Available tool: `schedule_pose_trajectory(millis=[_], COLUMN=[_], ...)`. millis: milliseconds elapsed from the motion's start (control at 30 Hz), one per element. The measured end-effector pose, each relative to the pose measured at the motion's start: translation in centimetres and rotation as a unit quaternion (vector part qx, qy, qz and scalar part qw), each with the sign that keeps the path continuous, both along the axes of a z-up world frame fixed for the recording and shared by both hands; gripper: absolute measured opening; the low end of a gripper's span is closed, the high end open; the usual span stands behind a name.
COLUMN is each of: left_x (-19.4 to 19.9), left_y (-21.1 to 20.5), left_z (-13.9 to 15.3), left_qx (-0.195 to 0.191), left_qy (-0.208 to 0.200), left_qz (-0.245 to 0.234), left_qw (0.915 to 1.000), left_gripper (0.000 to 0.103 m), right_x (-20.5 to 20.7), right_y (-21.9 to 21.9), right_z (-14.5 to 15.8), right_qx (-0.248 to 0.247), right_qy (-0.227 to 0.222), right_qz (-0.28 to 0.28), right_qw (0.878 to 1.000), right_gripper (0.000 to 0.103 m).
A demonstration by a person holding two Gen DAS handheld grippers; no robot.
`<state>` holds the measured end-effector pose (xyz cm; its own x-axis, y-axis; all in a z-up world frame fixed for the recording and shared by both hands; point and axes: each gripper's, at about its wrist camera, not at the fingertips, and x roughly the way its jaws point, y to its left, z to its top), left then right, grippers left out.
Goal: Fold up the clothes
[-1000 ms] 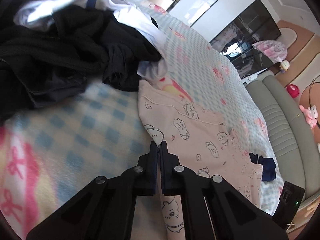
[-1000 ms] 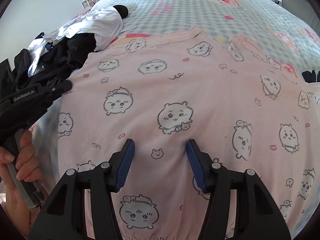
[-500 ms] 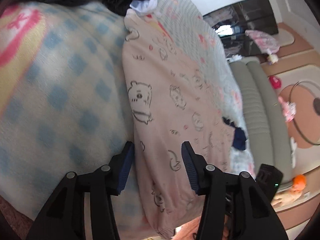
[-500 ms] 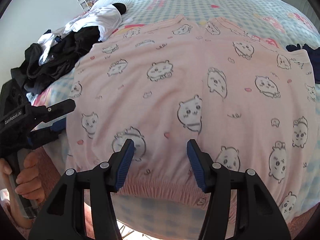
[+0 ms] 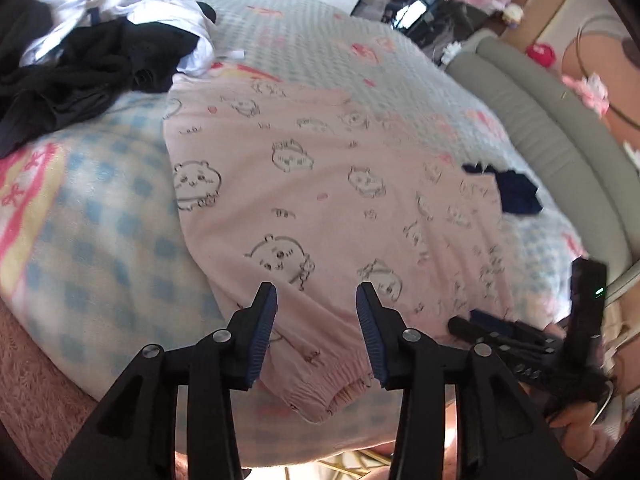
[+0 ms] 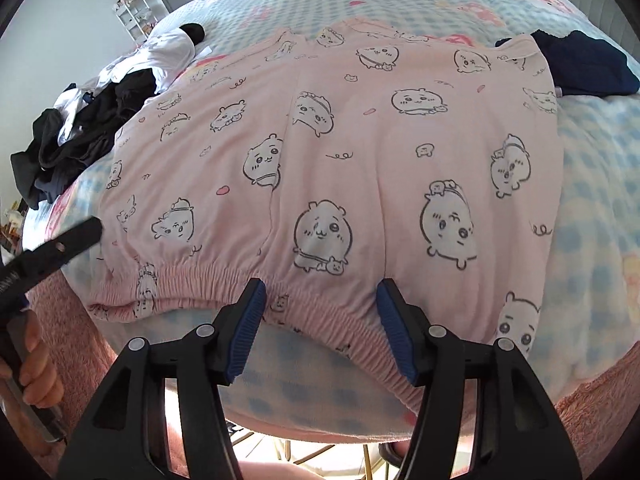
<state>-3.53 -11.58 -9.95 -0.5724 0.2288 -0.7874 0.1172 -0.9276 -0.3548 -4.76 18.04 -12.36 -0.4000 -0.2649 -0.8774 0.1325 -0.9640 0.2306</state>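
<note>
Pink pyjama trousers (image 6: pixel 360 152) with a cartoon print lie spread flat on the bed, elastic waistband (image 6: pixel 192 280) at the near edge. They also show in the left wrist view (image 5: pixel 320 184). My left gripper (image 5: pixel 316 300) is open and empty, just above the waistband's left part. My right gripper (image 6: pixel 320 292) is open and empty, its fingertips at the waistband's middle. The left gripper also shows at the left edge of the right wrist view (image 6: pixel 60 248). The right gripper appears in the left wrist view (image 5: pixel 520 340) at the lower right.
A pile of black and white clothes (image 5: pixel 100 56) lies at the far left of the checked bedspread (image 5: pixel 92 216). A dark blue garment (image 6: pixel 580 64) lies beside the trousers' far right corner. A grey padded headboard (image 5: pixel 560 128) runs along the right. The bed's near edge drops below the waistband.
The left gripper went from shut to open and swung round to the waistband. Both grippers drew back toward the bed's near edge. The trousers now lie flat.
</note>
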Motion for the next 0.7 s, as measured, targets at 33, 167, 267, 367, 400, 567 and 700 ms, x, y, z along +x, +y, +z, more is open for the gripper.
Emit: schedule_pose_trajectory(millis=[33, 167, 267, 367, 400, 567, 700], left_x=[0.1, 0.2, -1.0, -2.2, -2.5, -1.4, -0.9], left_y=[0.5, 2.7, 4.5, 6.2, 6.6, 4.3, 5.8], left_z=[0.0, 0.1, 0.0, -0.5, -1.4, -1.8, 1.3], left_qx=[-0.007, -0.033, -0.033, -0.042, -0.059, -0.030, -0.036], left_qy=[0.001, 0.004, 0.004, -0.010, -0.034, -0.059, 0.013], left_qz=[-0.006, -0.032, -0.063, -0.089, -0.090, -0.070, -0.095], left_qw=[1.0000, 0.9989, 0.9975, 0.9951, 0.9936, 0.9953, 0.9947], left_gripper=[0.043, 0.043, 0.053, 0.056, 0.056, 0.053, 0.053], right_x=[0.1, 0.4, 0.0, 0.0, 0.2, 1.5, 2.2], right_y=[0.6, 3.1, 4.3, 4.9, 5.3, 7.9, 8.9], right_z=[0.4, 1.7, 1.1, -0.2, -0.3, 0.3, 1.4], right_qx=[-0.007, 0.008, 0.009, 0.013, 0.010, 0.023, 0.015], right_qy=[0.002, 0.026, 0.015, -0.008, -0.009, -0.006, 0.009], right_qz=[-0.006, -0.042, -0.057, -0.061, -0.064, -0.099, -0.109], right_qw=[1.000, 0.999, 0.998, 0.998, 0.998, 0.995, 0.994], right_gripper=[0.059, 0.060, 0.060, 0.060, 0.058, 0.055, 0.057])
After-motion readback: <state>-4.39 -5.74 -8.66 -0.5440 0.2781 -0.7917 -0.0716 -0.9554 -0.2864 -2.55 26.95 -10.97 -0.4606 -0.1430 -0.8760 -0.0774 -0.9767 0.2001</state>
